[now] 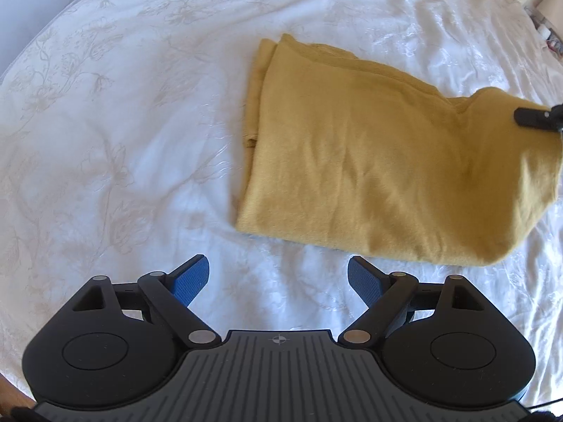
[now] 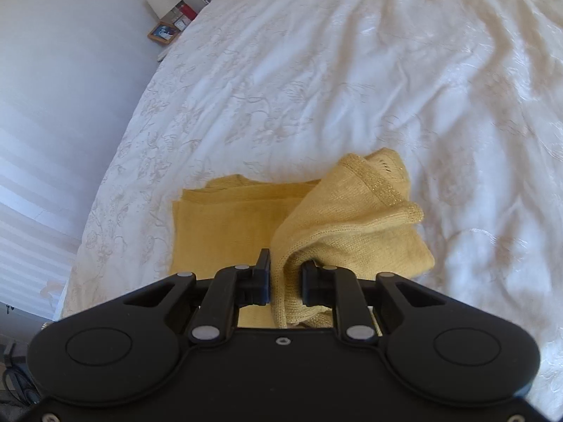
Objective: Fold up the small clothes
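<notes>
A mustard-yellow knit garment (image 1: 369, 161) lies partly folded on the white bedspread (image 1: 123, 140). My left gripper (image 1: 278, 276) is open and empty, hovering just short of the garment's near edge. My right gripper (image 2: 285, 277) is shut on a bunched edge of the garment (image 2: 352, 218) and lifts that side above the flat folded part (image 2: 225, 225). One right finger (image 1: 535, 116) shows at the far right of the left wrist view, pinching the raised corner.
The bedspread (image 2: 352, 70) is wrinkled with a floral pattern. The bed edge runs along the left in the right wrist view, beside a white wall (image 2: 52, 105). A lamp (image 2: 162, 0) and a framed photo (image 2: 162, 33) stand on a bedside table.
</notes>
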The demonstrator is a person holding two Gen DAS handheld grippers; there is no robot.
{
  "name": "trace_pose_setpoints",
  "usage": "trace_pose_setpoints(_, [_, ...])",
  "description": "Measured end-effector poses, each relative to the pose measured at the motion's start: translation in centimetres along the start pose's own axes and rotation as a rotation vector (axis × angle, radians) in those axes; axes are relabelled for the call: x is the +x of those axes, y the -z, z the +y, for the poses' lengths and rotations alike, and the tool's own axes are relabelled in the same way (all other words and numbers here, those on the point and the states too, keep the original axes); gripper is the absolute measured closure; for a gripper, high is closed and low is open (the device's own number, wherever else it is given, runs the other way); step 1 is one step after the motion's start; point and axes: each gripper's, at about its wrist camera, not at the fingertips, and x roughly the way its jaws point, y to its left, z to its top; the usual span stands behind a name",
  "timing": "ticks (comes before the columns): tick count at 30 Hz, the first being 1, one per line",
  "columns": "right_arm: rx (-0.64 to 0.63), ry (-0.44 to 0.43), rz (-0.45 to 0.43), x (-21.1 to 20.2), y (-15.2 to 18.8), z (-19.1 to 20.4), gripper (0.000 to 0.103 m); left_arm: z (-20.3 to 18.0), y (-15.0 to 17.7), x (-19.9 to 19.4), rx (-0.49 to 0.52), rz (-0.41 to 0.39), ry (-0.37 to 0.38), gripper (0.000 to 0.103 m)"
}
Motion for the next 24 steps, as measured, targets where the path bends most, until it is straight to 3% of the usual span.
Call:
trace_pose_setpoints(8, [-0.089, -0.051, 0.044, 7.1, 0.0, 11.0, 0.077, 5.6, -0.4, 0.0, -0.003, 0.001, 0.037, 0.017])
trace_pose_setpoints(15, [-0.113, 0.026, 0.161, 15.3, 2.2, 15.3, 0.076, 8.6, -0.7, 0.4, 0.023, 0.017, 0.048, 0.017])
trace_pose_setpoints(17, [-0.136, 0.044, 0.192, 16.7, 2.9, 16.1, 0.069, 9.2, -0.6, 0.7, 0.028, 0.028, 0.056, 0.017])
trace_pose_setpoints(21, [-0.169, -0.086, 0.191, 16.5, 3.6, 17.4, 0.068, 9.7, -0.5, 1.1, 0.032, 0.046, 0.072, 0.017])
trace_pose_setpoints(24, [-0.181, -0.148, 0.147, 14.5, 3.2, 17.7, 0.06, 9.5, -0.9, 1.2, 0.034, 0.051, 0.095, 0.017])
